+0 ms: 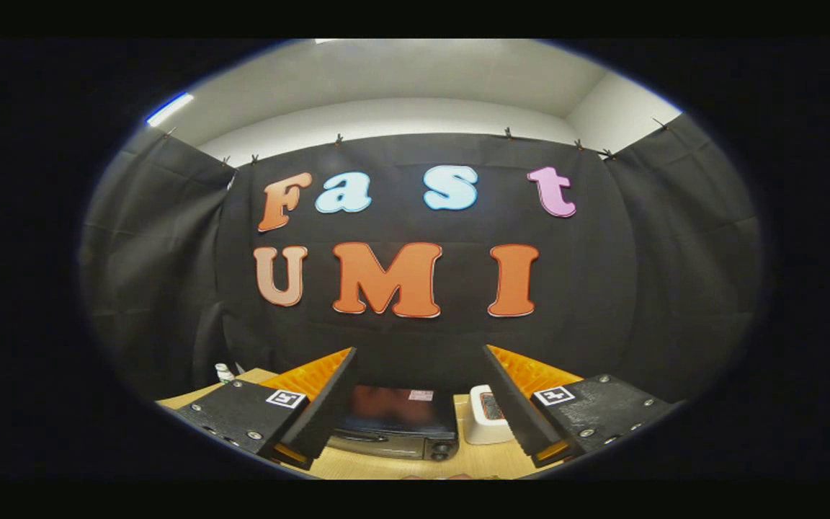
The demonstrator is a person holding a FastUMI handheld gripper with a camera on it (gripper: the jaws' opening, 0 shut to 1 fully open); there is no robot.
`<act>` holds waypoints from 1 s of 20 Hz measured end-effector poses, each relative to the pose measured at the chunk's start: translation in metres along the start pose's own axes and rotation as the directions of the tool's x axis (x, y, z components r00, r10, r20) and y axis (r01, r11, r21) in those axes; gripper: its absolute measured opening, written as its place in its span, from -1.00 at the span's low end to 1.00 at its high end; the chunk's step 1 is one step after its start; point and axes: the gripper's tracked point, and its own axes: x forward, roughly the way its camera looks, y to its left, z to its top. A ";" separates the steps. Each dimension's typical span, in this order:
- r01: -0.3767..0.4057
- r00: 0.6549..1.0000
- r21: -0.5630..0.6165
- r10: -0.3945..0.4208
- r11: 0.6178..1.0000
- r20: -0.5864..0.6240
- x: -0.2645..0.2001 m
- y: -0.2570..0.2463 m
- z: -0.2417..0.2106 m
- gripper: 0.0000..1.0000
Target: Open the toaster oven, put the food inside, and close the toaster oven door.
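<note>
Toaster oven (397, 429) partly hidden behind parted hand-held gripper (418, 404) fingers.

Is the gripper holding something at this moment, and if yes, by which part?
Nothing is held. The gripper is open, its fingers wide apart with only air between them. The toaster oven sits beyond them on the table, door shut.

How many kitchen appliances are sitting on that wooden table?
1 for certain: the toaster oven, door closed, lies on the table beyond the open gripper, between its fingers. A small white box beside it may be another; the fingers could hide more.
</note>
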 end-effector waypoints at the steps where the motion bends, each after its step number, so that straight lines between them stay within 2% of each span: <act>1: -0.001 1.000 0.000 0.001 1.000 -0.012 0.001 -0.001 -0.004 0.98; 13: 0.010 0.996 0.005 -0.009 1.000 -0.088 0.004 0.007 -0.037 0.98; 20: -0.015 0.991 -0.008 0.014 1.000 -0.132 0.008 0.026 -0.062 0.99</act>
